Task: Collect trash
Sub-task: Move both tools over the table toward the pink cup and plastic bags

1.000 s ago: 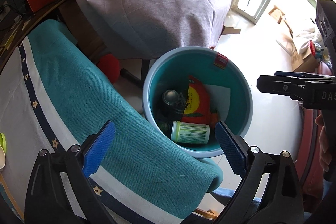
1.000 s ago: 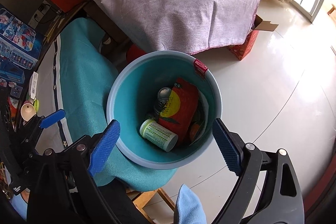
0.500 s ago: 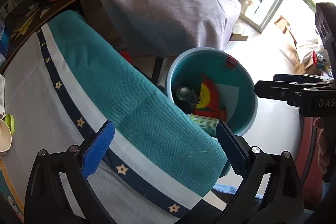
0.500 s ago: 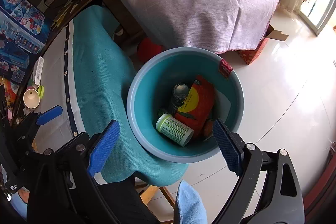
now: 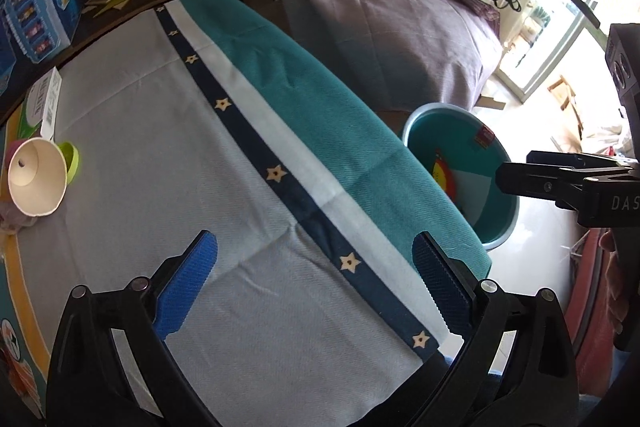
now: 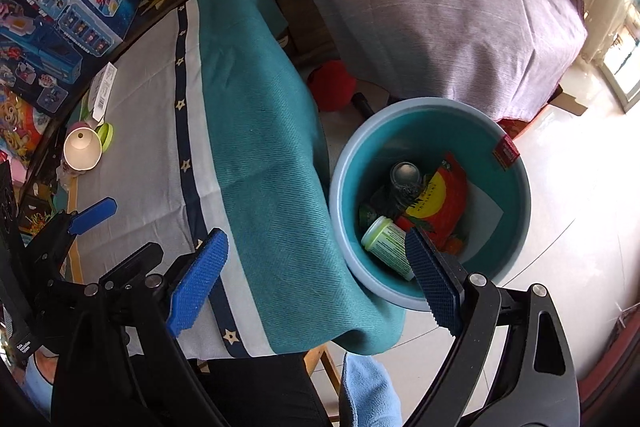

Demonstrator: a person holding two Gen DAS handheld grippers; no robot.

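Paper cup (image 5: pixel 37 179) – white, thin-walled cone shape, lying on its side mouth toward camera, at 9 o'clock of the left wrist view, touching a lime-green lid (image 5: pixel 73 163) behind it; likely next trash. Left gripper (image 5: pixel 314 285) spread wide, holding nothing, over the woven grey-and-teal tablecloth (image 5: pixel 168 155). Right gripper (image 6: pixel 316 277) also wide open and empty, above the bin (image 6: pixel 516 239) – round smooth plastic, teal inside, at 3 o'clock, on glossy floor beside the table. Inside it: green-labelled cylindrical bottle (image 6: pixel 386 241), red crinkly snack bag (image 6: pixel 440 199), a can. Risk: the cup could crush or roll off under a hard pinch; loose cloth may snag on ribbed blue pads (image 5: pixel 186 285).
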